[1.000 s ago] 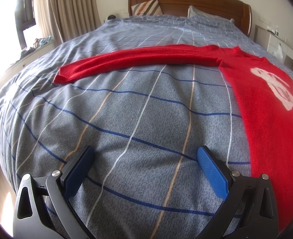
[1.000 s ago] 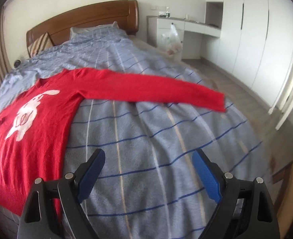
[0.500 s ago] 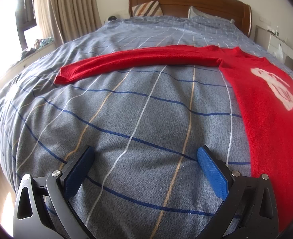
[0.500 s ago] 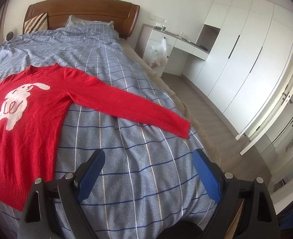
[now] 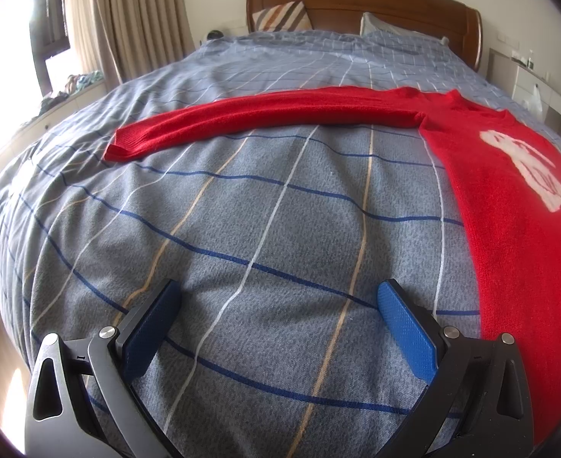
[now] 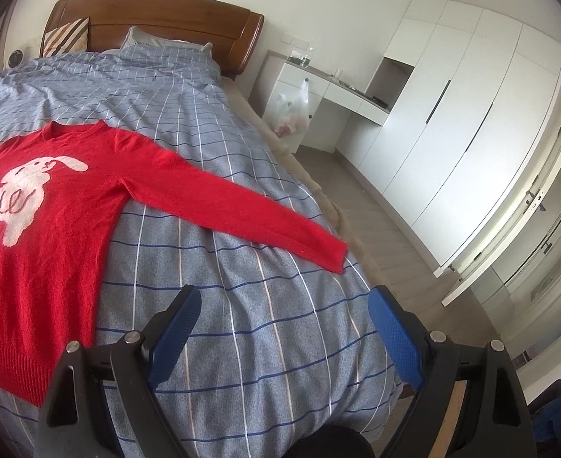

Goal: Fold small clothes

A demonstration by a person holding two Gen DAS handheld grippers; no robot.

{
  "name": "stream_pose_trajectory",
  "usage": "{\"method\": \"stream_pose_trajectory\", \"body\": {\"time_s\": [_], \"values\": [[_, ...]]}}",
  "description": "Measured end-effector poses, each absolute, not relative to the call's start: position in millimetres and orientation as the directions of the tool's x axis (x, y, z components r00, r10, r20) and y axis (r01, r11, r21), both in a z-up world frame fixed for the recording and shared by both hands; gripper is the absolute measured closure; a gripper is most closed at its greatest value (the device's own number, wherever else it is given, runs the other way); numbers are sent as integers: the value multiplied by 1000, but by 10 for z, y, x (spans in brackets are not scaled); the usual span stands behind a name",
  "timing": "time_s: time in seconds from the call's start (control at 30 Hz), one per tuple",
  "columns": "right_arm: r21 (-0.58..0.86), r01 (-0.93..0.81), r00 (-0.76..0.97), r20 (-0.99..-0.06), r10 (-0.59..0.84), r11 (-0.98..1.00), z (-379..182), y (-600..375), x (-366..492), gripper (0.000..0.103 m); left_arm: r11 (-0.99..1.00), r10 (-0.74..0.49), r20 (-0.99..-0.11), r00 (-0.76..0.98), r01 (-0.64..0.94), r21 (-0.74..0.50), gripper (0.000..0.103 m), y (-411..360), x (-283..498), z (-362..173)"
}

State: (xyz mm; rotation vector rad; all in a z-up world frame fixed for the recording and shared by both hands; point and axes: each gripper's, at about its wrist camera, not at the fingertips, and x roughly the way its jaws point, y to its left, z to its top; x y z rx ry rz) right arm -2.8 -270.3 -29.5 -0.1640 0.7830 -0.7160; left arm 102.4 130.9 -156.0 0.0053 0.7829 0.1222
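Matt fuzzy knit red sweater on woven checked cloth duvet; glossy wooden headboard; textured blue plastic fingers; smooth white wardrobe doors.

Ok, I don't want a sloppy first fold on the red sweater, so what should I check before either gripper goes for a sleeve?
1. Red sweater lies flat, front up on the bed: ok.
2. Sleeve in the left wrist view stretched out straight, cuff free: ok.
3. Sleeve in the right wrist view stretched out, cuff near the bed's edge but still on it: ok.
4. Left gripper jaws wide apart, holding nothing: ok.
5. Right gripper jaws wide apart, holding nothing: ok.
6. Whole hem smooth: cannot tell, only part of it shows.
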Motion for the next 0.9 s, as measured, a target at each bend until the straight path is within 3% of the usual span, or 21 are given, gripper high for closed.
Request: {"method": "stream_pose_trajectory", "body": {"time_s": [0.33, 0.43, 0.5, 0.67, 0.77, 0.9], "values": [[-348, 522, 512, -603, -612, 779, -266, -2750, -52, 15, 993, 112, -703, 703, -108, 50, 1, 1303, 1018, -1561], [-91, 387, 649, -680, -341, 918, -243, -3009, 45, 15, 993, 111, -702, 704, -107, 50, 1, 1305, 1018, -1558], [139, 337, 728, -666, -164, 931, -225, -3419, 99, 15, 993, 110, -702, 703, -108, 48, 1, 1310, 1022, -1558], [630, 505, 771, -637, 21, 589, -747, -4721, 58, 17, 993, 112, -701, 704, -108, 50, 1, 1307, 1016, -1561], [736, 539, 773, -625, 106, 411, -1196, -5076, 61, 28, 993, 113, -698, 707, -109, 51, 1, 1308, 1018, -1557], [799, 537, 820, -570, 55, 270, -1438, -5362, 26, 42, 993, 114, -697, 708, -110, 51, 1, 1312, 1018, -1556]]}}
